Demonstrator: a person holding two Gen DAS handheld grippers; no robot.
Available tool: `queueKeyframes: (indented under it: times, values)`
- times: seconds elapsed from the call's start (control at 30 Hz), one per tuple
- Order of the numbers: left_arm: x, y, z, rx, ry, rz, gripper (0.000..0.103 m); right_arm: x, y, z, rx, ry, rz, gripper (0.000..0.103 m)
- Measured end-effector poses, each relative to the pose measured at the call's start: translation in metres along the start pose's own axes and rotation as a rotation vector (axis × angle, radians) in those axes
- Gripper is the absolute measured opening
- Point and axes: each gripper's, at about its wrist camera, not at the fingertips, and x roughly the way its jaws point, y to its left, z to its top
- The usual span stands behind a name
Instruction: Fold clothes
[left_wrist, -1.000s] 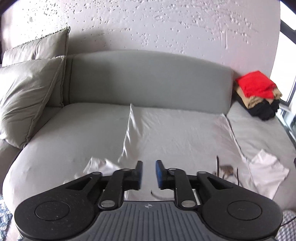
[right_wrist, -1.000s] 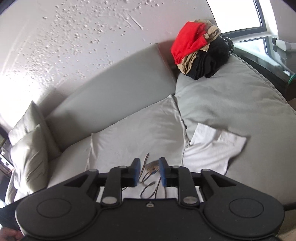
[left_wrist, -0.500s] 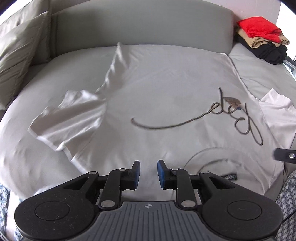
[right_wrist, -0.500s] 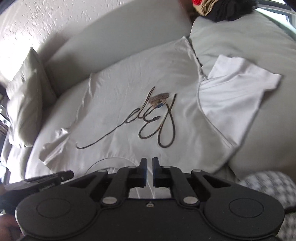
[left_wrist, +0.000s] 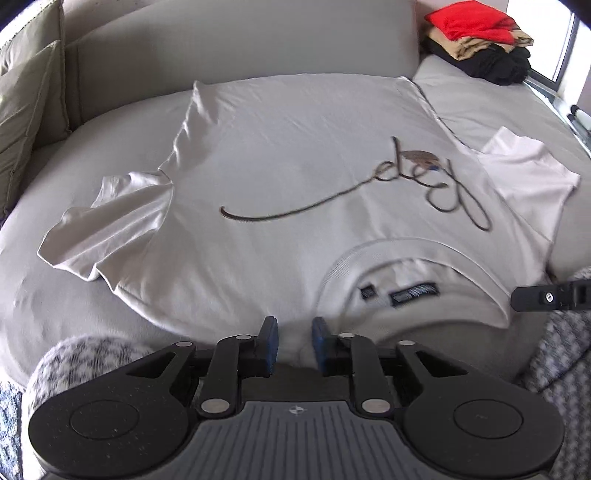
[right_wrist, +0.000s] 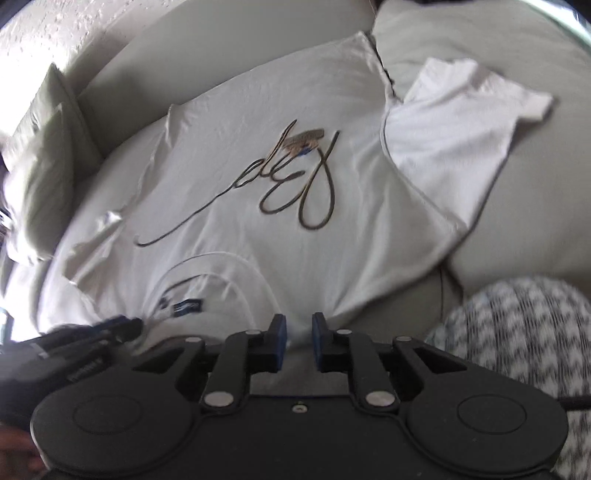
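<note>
A white T-shirt (left_wrist: 295, 155) with a dark script print lies flat and face up on the grey sofa (left_wrist: 229, 48). Its collar (left_wrist: 406, 247) points toward me and both sleeves are spread out. My left gripper (left_wrist: 293, 338) is low over the near shoulder edge, left of the collar. Its jaws are closing, with the shirt's hem between the blue pads and a gap still showing. My right gripper (right_wrist: 294, 332) is at the other shoulder edge, right of the collar (right_wrist: 221, 258). Its jaws are opening, with white cloth between them. Each gripper shows at the edge of the other's view.
Folded clothes, red on top of tan and black (left_wrist: 476, 40), are stacked at the sofa's far right by a window. Grey pillows (left_wrist: 26, 103) lean at the far left. Black-and-white patterned fabric (right_wrist: 517, 332) shows close in front of the sofa edge on both sides.
Both grippers have come down and tipped toward the shirt's near edge. The left jaws have narrowed. The right jaws were nearly shut half a second ago and have parted again.
</note>
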Motion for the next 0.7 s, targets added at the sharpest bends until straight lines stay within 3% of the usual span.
queueKeyframes:
  times: [0.07, 0.17, 0.23, 0.5, 0.63, 0.7]
  values:
    - [-0.008, -0.002, 0.000, -0.019, -0.003, -0.023, 0.016, -0.016, -0.010, 0.007, 0.058, -0.076, 0.035, 0.018]
    - [-0.017, -0.006, 0.005, -0.019, -0.041, -0.005, 0.017, -0.042, -0.027, 0.020, 0.143, -0.224, 0.070, 0.042]
    - [-0.020, -0.007, 0.010, -0.020, -0.057, -0.010, 0.018, -0.055, -0.047, 0.029, 0.235, -0.310, 0.070, 0.046]
    - [-0.018, -0.018, 0.025, 0.007, -0.079, -0.020, 0.020, -0.072, -0.143, 0.048, 0.600, -0.497, 0.064, 0.045]
    - [-0.014, -0.023, 0.026, 0.014, -0.065, -0.022, 0.020, -0.064, -0.175, 0.056, 0.708, -0.518, 0.067, 0.044]
    - [-0.012, -0.024, 0.026, 0.021, -0.056, -0.016, 0.023, -0.056, -0.183, 0.062, 0.733, -0.518, 0.083, 0.037]
